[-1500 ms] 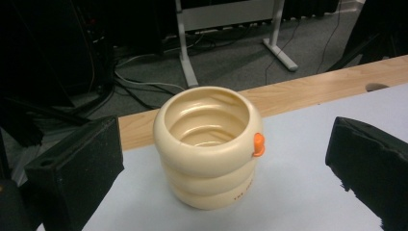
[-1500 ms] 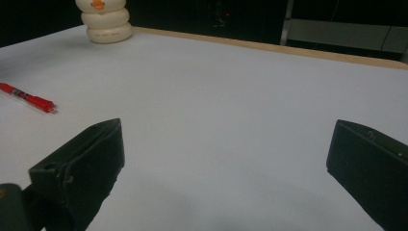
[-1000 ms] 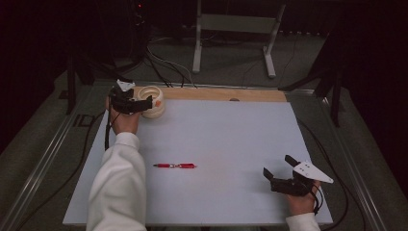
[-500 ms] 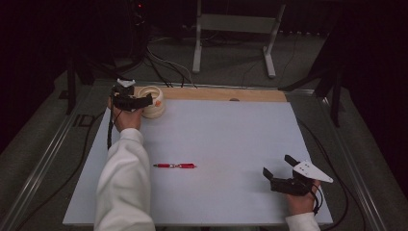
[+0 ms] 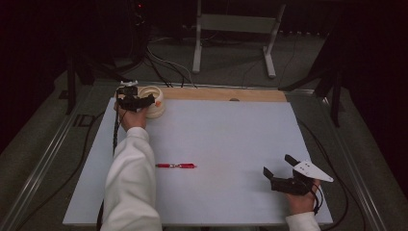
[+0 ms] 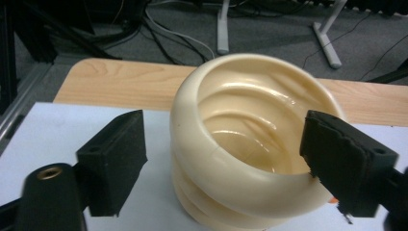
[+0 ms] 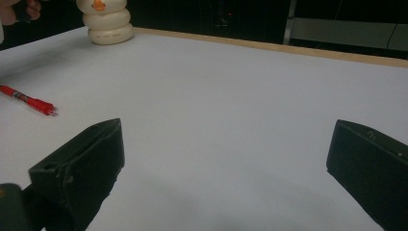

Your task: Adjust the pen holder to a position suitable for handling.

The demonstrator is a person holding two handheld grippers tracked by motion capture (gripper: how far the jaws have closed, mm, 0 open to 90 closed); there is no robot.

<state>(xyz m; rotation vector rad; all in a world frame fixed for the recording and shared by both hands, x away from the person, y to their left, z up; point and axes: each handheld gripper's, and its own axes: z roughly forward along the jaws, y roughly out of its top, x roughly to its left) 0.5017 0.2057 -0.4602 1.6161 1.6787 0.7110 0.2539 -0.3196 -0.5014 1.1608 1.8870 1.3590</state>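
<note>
A cream ribbed cup [image 5: 158, 109] stands at the table's far left corner, with an orange mark on its side [image 7: 98, 5]. My left gripper [image 5: 146, 101] is open around it. In the left gripper view the cup [image 6: 240, 144] sits between the two black jaws, the right jaw against its rim and the left jaw a little apart from its wall. A red pen [image 5: 175, 166] lies flat near the middle left of the white table top, also seen as the pen [image 7: 26, 101]. My right gripper [image 5: 279, 166] rests open at the near right, with nothing between its jaws [image 7: 226, 168].
The white table top [image 5: 231, 139] has a wooden strip [image 5: 221, 94] along its far edge. Beyond it are a dark floor with cables [image 5: 168, 62] and a metal stand [image 5: 235, 29]. A white sleeve [image 5: 130, 183] lies along the left side.
The left hand and gripper have shifted slightly at the cup. The pen and the right gripper have not moved.
</note>
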